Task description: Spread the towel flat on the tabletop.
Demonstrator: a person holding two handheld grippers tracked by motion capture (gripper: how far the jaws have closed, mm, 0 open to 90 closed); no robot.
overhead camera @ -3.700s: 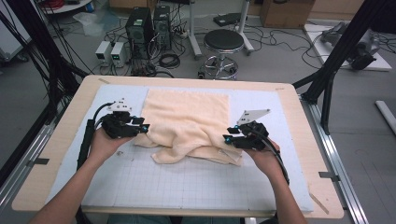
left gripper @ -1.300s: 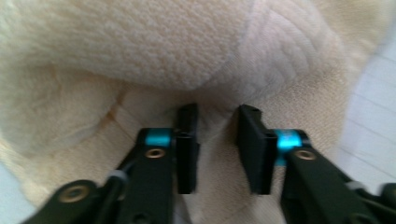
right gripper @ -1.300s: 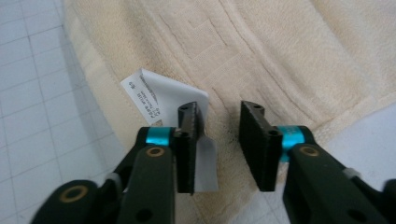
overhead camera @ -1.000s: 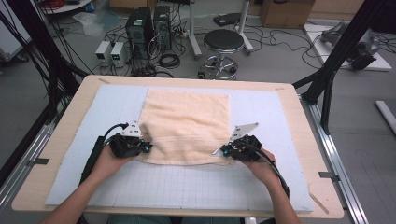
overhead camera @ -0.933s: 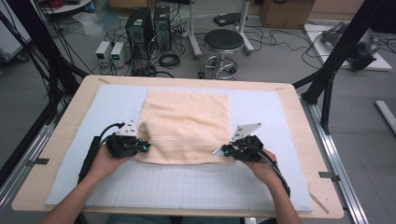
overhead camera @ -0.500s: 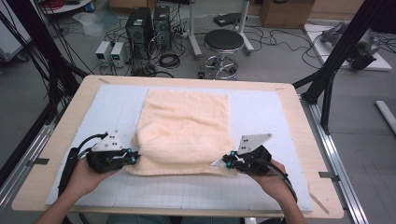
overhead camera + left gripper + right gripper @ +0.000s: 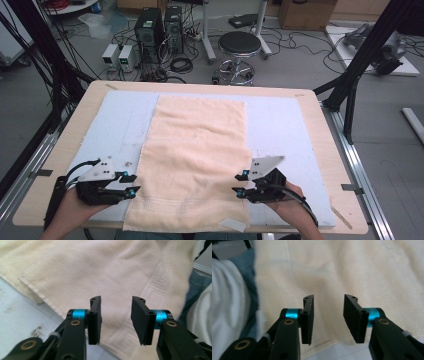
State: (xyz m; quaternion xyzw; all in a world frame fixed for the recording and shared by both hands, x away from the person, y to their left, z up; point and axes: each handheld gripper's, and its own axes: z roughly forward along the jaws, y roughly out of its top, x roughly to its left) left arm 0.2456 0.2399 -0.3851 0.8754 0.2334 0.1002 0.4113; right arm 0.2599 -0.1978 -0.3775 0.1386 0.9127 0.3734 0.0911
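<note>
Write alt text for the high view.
A cream towel lies spread flat along a pale blue mat, its near end hanging over the table's front edge. The left gripper and right gripper flank it, jaws open.

Light wooden table (image 7: 320, 107), rounded corners, covered by pale blue-grey gridded mat (image 7: 285, 130), peach towel (image 7: 195, 165) spread flat lengthwise on mat, near end reaching over mat's near edge, small white label (image 7: 231, 224) at towel's near right corner

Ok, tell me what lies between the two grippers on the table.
In the high view, the near end of the spread cream towel lies between the left gripper and the right gripper; nothing else sits on that stretch.
</note>
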